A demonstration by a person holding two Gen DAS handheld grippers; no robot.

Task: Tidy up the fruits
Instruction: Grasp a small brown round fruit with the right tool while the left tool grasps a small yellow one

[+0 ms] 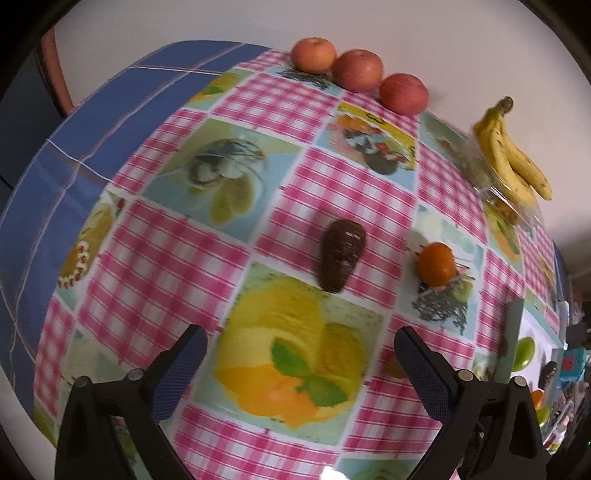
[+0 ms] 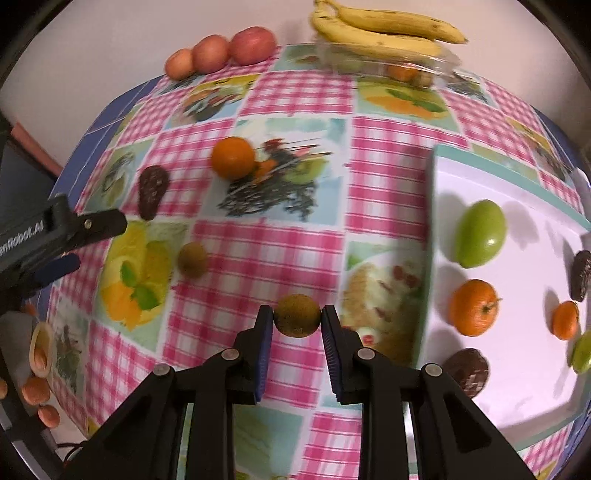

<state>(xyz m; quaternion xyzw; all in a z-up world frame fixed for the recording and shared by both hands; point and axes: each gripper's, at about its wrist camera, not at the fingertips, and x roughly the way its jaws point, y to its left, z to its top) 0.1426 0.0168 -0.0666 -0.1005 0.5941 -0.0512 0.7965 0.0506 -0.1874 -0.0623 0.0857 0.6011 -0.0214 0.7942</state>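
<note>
- The right gripper [image 2: 297,317] has its two blue-padded fingers closed against the sides of a round brown fuzzy kiwi [image 2: 297,315], held just above the pink-checked, fruit-printed tablecloth [image 2: 258,240].
- The left gripper [image 1: 299,354] is spread wide with nothing between its fingers, hovering over a printed lemon patch of the cloth.
- Ahead of the left gripper lies a dark brown, pear-shaped avocado [image 1: 341,254], with a small orange tangerine [image 1: 436,264] near it on the right.
- A second brown kiwi [image 2: 192,259] rests on the cloth to the left of the held one.
- To the right of the held kiwi sits a white tray with a teal rim [image 2: 430,206], which holds a green oval fruit [image 2: 480,232], an orange tangerine [image 2: 473,307] and a dark avocado [image 2: 468,371], with more fruit at its far side.
- At the far table edge stand three red apples [image 1: 358,70] in a row.
- A bunch of yellow bananas [image 2: 384,31] lies on a clear plastic box [image 2: 424,66].
</note>
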